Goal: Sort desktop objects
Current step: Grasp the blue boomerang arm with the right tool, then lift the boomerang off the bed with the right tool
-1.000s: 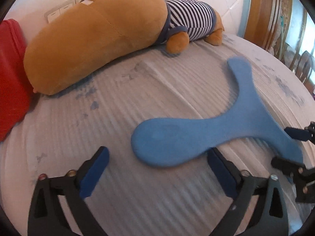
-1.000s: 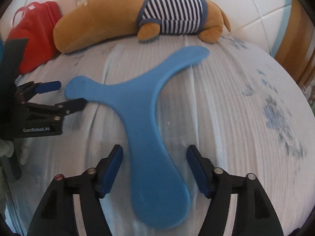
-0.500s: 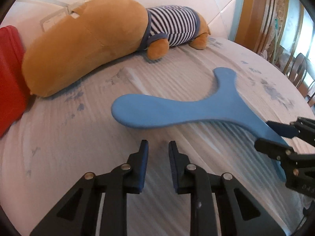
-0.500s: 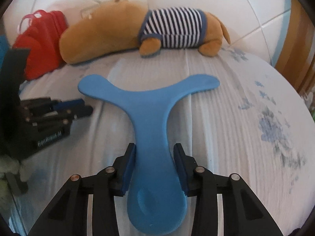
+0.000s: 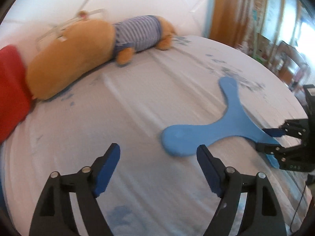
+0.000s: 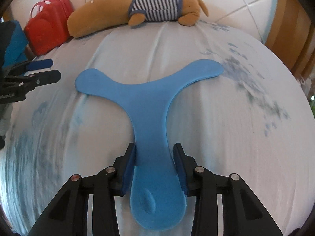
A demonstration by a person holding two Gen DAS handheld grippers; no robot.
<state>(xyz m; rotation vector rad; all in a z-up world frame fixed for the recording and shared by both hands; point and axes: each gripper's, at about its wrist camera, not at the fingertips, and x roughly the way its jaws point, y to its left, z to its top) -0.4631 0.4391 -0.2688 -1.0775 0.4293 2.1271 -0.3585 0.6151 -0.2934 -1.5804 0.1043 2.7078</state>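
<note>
A blue three-armed boomerang (image 6: 149,102) lies over the white flowered tablecloth (image 6: 226,127). My right gripper (image 6: 154,149) is shut on its near arm, with a pad pressing on each edge. The left wrist view shows the boomerang (image 5: 226,125) at right, its far arm inside the right gripper (image 5: 271,139). My left gripper (image 5: 157,150) hovers over bare cloth just left of the boomerang's rounded end. Its jaws are opening and nothing is between them. It also shows at the left edge of the right wrist view as the left gripper (image 6: 49,69).
A brown plush dog (image 6: 110,13) in a striped shirt lies along the back wall. A red bag (image 6: 47,23) stands to its left. Wooden furniture (image 5: 222,9) and chairs stand beyond the table's right edge.
The right gripper shut on the boomerang's arm and swung the boomerang round. The left gripper drew off the other arm, shut on nothing, then spread apart again.
</note>
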